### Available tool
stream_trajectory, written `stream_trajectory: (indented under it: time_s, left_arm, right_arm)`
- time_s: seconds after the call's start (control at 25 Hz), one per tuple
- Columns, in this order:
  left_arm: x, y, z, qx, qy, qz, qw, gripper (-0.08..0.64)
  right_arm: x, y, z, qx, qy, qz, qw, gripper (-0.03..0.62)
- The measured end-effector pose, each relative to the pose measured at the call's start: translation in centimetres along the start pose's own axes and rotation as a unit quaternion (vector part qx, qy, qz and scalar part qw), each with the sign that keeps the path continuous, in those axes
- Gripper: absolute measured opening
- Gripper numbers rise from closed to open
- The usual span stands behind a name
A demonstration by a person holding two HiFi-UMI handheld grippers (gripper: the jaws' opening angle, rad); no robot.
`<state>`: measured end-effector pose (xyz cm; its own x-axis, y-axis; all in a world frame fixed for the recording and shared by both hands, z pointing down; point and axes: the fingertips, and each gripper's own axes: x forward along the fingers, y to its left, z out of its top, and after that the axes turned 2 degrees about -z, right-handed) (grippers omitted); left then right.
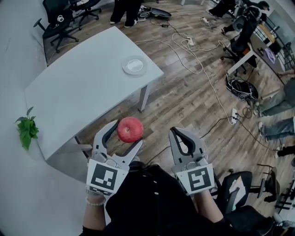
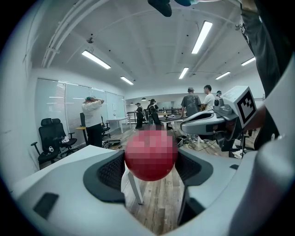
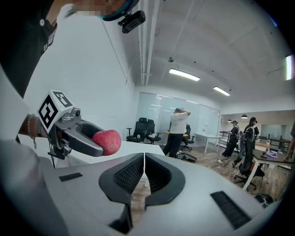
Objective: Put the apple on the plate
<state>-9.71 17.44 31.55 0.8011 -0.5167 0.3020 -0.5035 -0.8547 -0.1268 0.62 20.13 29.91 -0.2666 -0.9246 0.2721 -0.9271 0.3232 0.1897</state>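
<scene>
A red apple [image 1: 130,129] hangs in the air in front of the person, below the grey table's near corner, with my left gripper [image 1: 128,133] shut on it. In the left gripper view the apple [image 2: 150,154] fills the gap between the jaws. The white plate [image 1: 134,65] lies on the grey table [image 1: 78,87], close to its far right corner and well beyond the apple. My right gripper [image 1: 174,131] is shut and holds nothing, to the right of the apple. In the right gripper view its jaws [image 3: 144,161] are pressed together, and the apple [image 3: 107,141] shows at the left.
A green plant [image 1: 26,130] sticks out by the wall at the left. Cables [image 1: 198,69] and a power strip [image 1: 233,115] run across the wooden floor. Office chairs [image 1: 60,23] and standing people [image 1: 123,11] are beyond the table; more desks are at the right.
</scene>
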Motion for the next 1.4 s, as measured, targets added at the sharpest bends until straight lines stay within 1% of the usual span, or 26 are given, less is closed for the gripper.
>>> stream_trajectory:
  time_s: [0.12,0.32,0.6,0.72,0.84,0.88,1.0,1.04,1.16,1.28,1.4]
  left_arm:
    - [-0.3,0.6,-0.1,0.002,-0.006,-0.004,1.0,0.35]
    - [-1.1,2.1,-0.7,0.005,-0.011,-0.01,0.9999,0.35]
    - [-2.5,3.9,-1.7,0.008,-0.016,-0.011,0.9998,0.35]
    - [-3.3,4.6,-2.1,-0.009,-0.007,-0.001,0.9999,0.35]
    - [-3.6,4.5,-2.2,-0.023,-0.001,0.002,0.9997,0.35]
    - [-3.7,4.4,-2.2,-0.02,-0.003,-0.001,0.9998,0.35]
    - [-3.8,4.4,-2.3,0.007,-0.017,-0.011,0.9998,0.35]
    - [-3.7,4.5,-2.4,0.01,-0.018,-0.012,0.9997,0.35]
    - [-3.4,4.7,-2.6,0.008,-0.014,-0.008,0.9998,0.35]
    - [-3.0,4.8,-2.3,-0.003,-0.011,-0.001,0.9999,0.35]
    - [-2.3,5.2,-2.1,0.012,-0.015,0.0,0.9998,0.35]
  right_arm:
    - [0.1,0.2,0.3,-0.002,-0.002,-0.012,1.0,0.044]
    - [0.9,0.5,1.2,0.002,-0.012,-0.045,0.999,0.044]
    - [1.7,2.7,1.3,0.002,-0.014,-0.049,0.999,0.044]
    - [1.7,3.5,1.5,0.002,-0.011,-0.054,0.998,0.044]
    - [1.5,3.5,1.4,0.004,-0.006,-0.061,0.998,0.044]
    - [1.3,3.5,1.3,0.003,-0.005,-0.061,0.998,0.044]
    - [1.3,3.6,1.4,-0.002,-0.009,-0.059,0.998,0.043]
    - [1.4,3.5,1.5,-0.003,-0.01,-0.059,0.998,0.044]
    - [1.7,3.5,1.4,-0.003,-0.01,-0.057,0.998,0.044]
    - [2.0,2.9,1.3,0.002,-0.014,-0.053,0.998,0.044]
    - [2.7,2.2,1.2,0.004,-0.018,-0.052,0.998,0.044]
